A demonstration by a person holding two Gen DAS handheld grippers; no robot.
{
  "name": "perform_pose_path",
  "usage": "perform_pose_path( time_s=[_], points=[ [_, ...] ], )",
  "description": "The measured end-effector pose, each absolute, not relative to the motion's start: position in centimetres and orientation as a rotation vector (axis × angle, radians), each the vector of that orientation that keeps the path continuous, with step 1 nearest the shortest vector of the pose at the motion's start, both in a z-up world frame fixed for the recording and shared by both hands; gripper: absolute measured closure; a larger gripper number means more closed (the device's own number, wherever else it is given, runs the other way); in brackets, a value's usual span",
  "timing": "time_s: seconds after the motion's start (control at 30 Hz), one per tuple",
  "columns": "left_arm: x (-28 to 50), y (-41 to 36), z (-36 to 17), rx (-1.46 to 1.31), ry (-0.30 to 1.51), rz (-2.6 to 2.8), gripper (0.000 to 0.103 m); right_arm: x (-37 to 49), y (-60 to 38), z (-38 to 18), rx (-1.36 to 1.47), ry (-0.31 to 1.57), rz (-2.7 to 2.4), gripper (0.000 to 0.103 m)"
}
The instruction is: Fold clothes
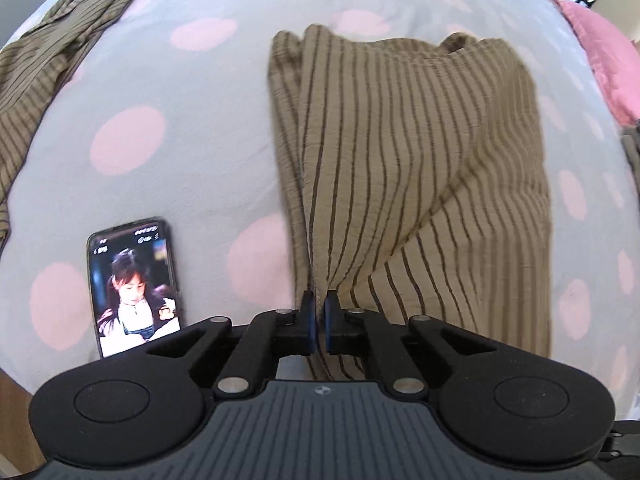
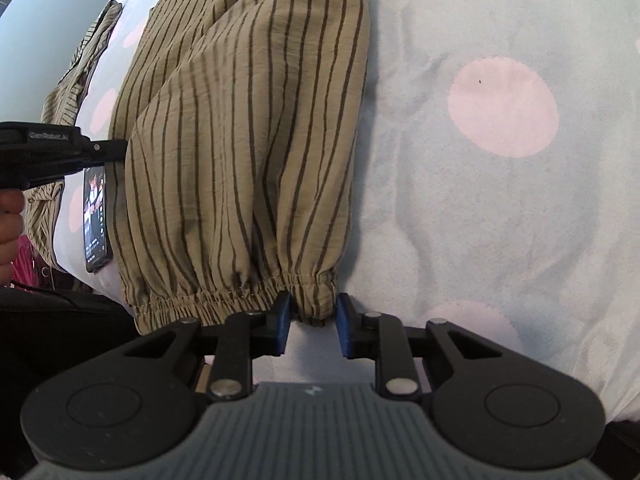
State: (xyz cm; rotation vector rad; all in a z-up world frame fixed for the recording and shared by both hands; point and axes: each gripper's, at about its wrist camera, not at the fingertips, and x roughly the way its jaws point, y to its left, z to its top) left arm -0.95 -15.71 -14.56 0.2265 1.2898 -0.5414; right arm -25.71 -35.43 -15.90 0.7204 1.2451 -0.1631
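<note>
a home bedroom: a bed (image 1: 208,92) under a pink-dotted cover, a pink pillow (image 1: 604,52), a phone (image 1: 134,286) lying on it.

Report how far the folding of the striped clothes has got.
Done: the striped garment on the dotted bedspread looks doubled over lengthwise, one layer on another. In hand: the left tool is shut on its near edge, while the right tool is open around the elastic waistband corner. Left: finishing this fold, and a second striped piece lies crumpled at the far side. A phone lies beside the garment.
</note>
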Motion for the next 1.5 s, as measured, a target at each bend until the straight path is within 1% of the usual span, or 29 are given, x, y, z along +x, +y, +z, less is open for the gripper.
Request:
perform_pose_path(
  time_s=[0.13, 0.33, 0.4, 0.5, 0.57, 0.63, 0.67, 0.73, 0.8, 0.97, 1.07, 1.17, 1.23, 1.33, 1.4, 1.5],
  points=[
    [-1.7, -16.2, -14.4, 0.276, 1.255, -0.556, 0.097, -25.7, -35.8, -15.5, 0.707, 1.242, -0.155, 0.073],
    [-4.1, -16.9, -12.4, 0.377, 1.155, -0.615, 0.095, -26.0, -35.4, -13.6, 0.594, 1.213, -0.124, 0.072],
    [-5.0, -17.1, -11.8, 0.415, 1.123, -0.630, 0.092, -26.3, -35.3, -12.8, 0.555, 1.203, -0.122, 0.071],
    [-7.0, -17.1, -10.6, 0.475, 1.054, -0.671, 0.088, -26.0, -35.0, -11.1, 0.474, 1.177, -0.112, 0.065],
    [-8.5, -17.0, -9.9, 0.522, 1.012, -0.719, 0.086, -25.7, -34.6, -9.9, 0.376, 1.142, -0.090, 0.063],
    [-10.2, -16.9, -9.4, 0.574, 0.984, -0.777, 0.084, -25.5, -33.7, -8.7, 0.223, 1.105, -0.052, 0.054],
    [-11.1, -16.9, -9.3, 0.600, 0.968, -0.809, 0.083, -25.5, -33.2, -8.3, 0.144, 1.085, -0.032, 0.052],
    [-12.9, -16.8, -9.3, 0.657, 0.919, -0.858, 0.083, -25.5, -32.1, -8.0, -0.006, 1.050, 0.008, 0.044],
    [-14.6, -16.8, -9.5, 0.707, 0.867, -0.899, 0.082, -25.8, -31.3, -8.5, -0.091, 1.046, 0.045, 0.041],
    [-18.4, -17.2, -10.8, 0.847, 0.774, -0.997, 0.082, -26.7, -29.1, -9.9, -0.306, 1.028, 0.135, 0.041],
    [-21.6, -17.2, -12.2, 1.004, 0.621, -1.055, 0.082, -28.1, -27.4, -11.0, -0.468, 0.995, 0.176, 0.039],
    [-24.1, -17.0, -13.4, 1.128, 0.512, -1.137, 0.073, -29.5, -25.8, -12.3, -0.627, 0.964, 0.216, 0.037],
    [-25.2, -16.8, -14.1, 1.179, 0.472, -1.203, 0.073, -30.3, -24.9, -13.2, -0.720, 0.942, 0.251, 0.038],
    [-26.1, -16.6, -15.0, 1.235, 0.458, -1.265, 0.071, -31.7, -23.8, -14.1, -0.840, 0.892, 0.317, 0.038],
    [-26.3, -16.8, -15.6, 1.253, 0.474, -1.281, 0.067, -32.6, -23.1, -14.7, -0.926, 0.856, 0.370, 0.039],
    [-26.5, -16.9, -16.2, 1.277, 0.502, -1.288, 0.066, -33.5, -22.3, -15.8, -1.037, 0.828, 0.403, 0.039]
  ],
)
